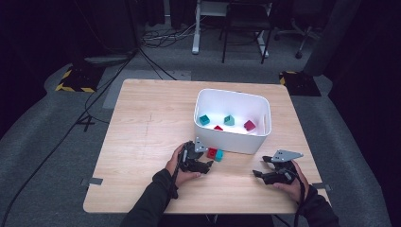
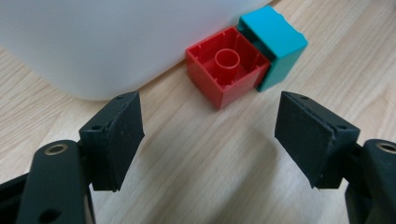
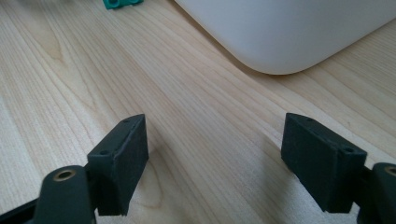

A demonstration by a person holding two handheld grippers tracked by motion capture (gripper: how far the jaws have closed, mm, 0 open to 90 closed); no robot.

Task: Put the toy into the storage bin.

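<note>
Currently, the left gripper (image 1: 204,165) is resting low over the light wooden table (image 1: 142,142), held in the person's left hand (image 1: 177,165). Its two black jaws are standing apart with nothing between the pads; bare wood is showing in the gap. Just ahead of the jaws, a red square plastic building block (image 2: 227,66) is lying on the table with its hollow underside and round centre tube facing the camera. A teal plastic building block (image 2: 275,43) is touching the red block on its far right side. Both blocks are sitting just beside the outer wall of the white plastic rectangular bin (image 2: 102,42), which is rising ahead and to the left of the left gripper. Neither pad is touching the red block.

The right gripper (image 1: 259,174) is lying near the table surface in the person's right hand (image 1: 291,182), well apart from the left gripper. Its jaws are standing wide, with only wood grain between them. Ahead and to the right of these jaws, a rounded corner of the white bin (image 3: 289,32) is showing. Farther ahead and to the left, an edge of a green plastic block (image 3: 122,3) is appearing at the top border of the right gripper view.

In the high view, small teal and red blocks are lying inside the bin.
</note>
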